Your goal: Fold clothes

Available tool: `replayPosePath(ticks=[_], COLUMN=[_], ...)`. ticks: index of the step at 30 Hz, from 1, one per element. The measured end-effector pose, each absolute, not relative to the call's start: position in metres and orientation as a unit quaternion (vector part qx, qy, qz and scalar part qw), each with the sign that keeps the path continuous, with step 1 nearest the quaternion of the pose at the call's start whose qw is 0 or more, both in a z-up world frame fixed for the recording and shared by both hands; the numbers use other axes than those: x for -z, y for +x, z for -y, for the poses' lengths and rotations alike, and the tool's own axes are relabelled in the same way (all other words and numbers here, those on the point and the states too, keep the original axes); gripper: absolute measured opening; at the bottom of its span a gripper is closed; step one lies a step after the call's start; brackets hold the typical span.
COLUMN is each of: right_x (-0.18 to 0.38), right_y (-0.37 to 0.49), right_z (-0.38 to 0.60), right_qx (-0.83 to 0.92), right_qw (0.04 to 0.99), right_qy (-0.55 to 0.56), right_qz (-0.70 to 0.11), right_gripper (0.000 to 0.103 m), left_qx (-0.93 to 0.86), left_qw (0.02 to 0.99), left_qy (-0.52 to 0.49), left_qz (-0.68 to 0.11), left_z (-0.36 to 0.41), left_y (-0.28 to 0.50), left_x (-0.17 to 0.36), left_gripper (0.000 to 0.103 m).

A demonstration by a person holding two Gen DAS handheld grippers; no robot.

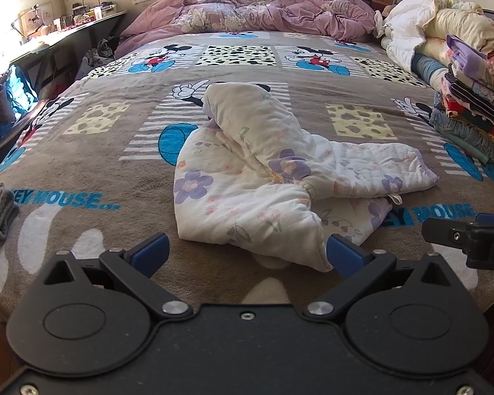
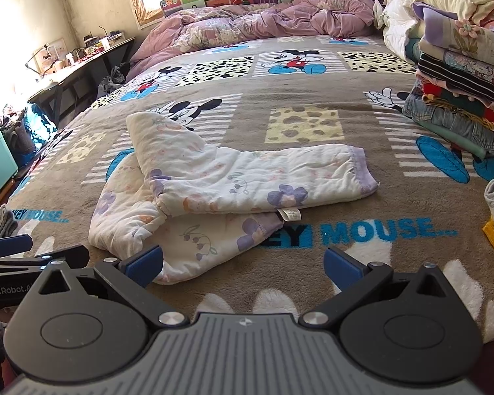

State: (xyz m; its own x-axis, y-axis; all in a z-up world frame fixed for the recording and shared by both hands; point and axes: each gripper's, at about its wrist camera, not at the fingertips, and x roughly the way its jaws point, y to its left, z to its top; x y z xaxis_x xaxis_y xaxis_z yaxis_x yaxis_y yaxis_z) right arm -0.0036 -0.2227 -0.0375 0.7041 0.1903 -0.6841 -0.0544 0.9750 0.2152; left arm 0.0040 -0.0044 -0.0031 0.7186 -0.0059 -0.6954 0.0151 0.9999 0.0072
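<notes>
Bed blanket (image 1: pixel 115 164) under floral garment (image 1: pixel 263 177); both tools spread, empty

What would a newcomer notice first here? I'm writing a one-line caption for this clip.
The floral padded garment lying loosely folded mid-bed on the cartoon-mouse blanket. Next, the stack of folded clothes along the bed's right edge, and both grippers, left and right, open at the near edge.

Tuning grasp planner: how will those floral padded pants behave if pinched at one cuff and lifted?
Likely floppy: the floral padded pants already lie creased, one leg flopped over the other. Probably light but bulky, given the puffy quilting. They may drag on the fleece blanket rather than slide, so the rest would trail.
</notes>
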Motion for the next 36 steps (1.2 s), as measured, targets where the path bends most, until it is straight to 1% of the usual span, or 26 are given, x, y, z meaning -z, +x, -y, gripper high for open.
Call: replayPosePath(ticks=[11, 28, 36], right_x=[0.048, 0.083, 0.099], right_y=[-0.001, 0.017, 0.031], right_z=[0.226, 0.244, 0.253], right_qx=[-0.066, -0.073, -0.080], right_qw=[0.913, 0.899, 0.899], right_qy=[0.098, 0.154, 0.175], right_qz=[-0.389, -0.404, -0.394], right_gripper=[0.103, 0.103, 0.103], left_qx=[0.010, 0.012, 0.019], left_qw=[0.922, 0.906, 0.912], left_qy=[-0.001, -0.037, -0.055], left_qz=[-0.388, -0.422, -0.406], left_z=[0.003, -0.009, -0.022], left_y=[0.010, 0.036, 0.052], left_x=[0.012, 0.038, 0.046], left_gripper=[0.103, 0.103, 0.103])
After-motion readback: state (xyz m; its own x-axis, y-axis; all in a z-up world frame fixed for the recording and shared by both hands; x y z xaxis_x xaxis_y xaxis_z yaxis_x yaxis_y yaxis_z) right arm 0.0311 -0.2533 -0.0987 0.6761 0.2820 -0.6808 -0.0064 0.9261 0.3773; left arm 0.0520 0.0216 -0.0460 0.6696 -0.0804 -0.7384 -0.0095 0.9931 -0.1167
